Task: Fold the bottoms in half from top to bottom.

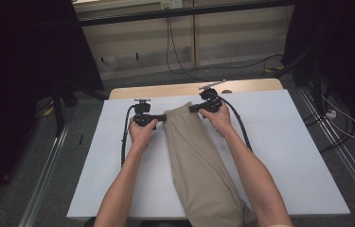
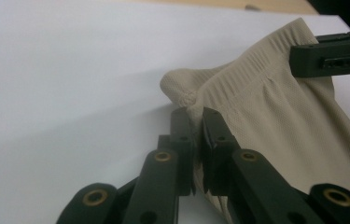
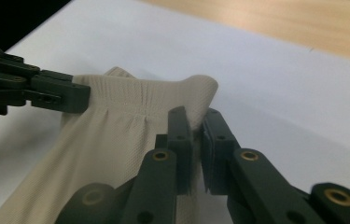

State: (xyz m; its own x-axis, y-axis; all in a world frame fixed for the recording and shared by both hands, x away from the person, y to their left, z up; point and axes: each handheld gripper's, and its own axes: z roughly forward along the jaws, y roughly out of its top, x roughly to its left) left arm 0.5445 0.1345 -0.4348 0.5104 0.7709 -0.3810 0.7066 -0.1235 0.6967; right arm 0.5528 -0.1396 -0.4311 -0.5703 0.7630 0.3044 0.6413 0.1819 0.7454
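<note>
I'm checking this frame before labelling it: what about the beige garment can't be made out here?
- Beige garment, high view: its near end runs past the bottom edge.
- Left gripper view: the jaws cover the pinched waistband corner.
- Right gripper view: the same at the other corner.

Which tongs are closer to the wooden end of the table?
The right tongs, pinching the right corner of the beige garment's waistband. They sit slightly nearer the wooden strip than the left tongs, which pinch the other corner.

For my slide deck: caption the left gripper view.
Left hand-held gripper pinching one waistband corner of beige shorts on a white table, the right hand-held gripper gripping the opposite corner.
</note>
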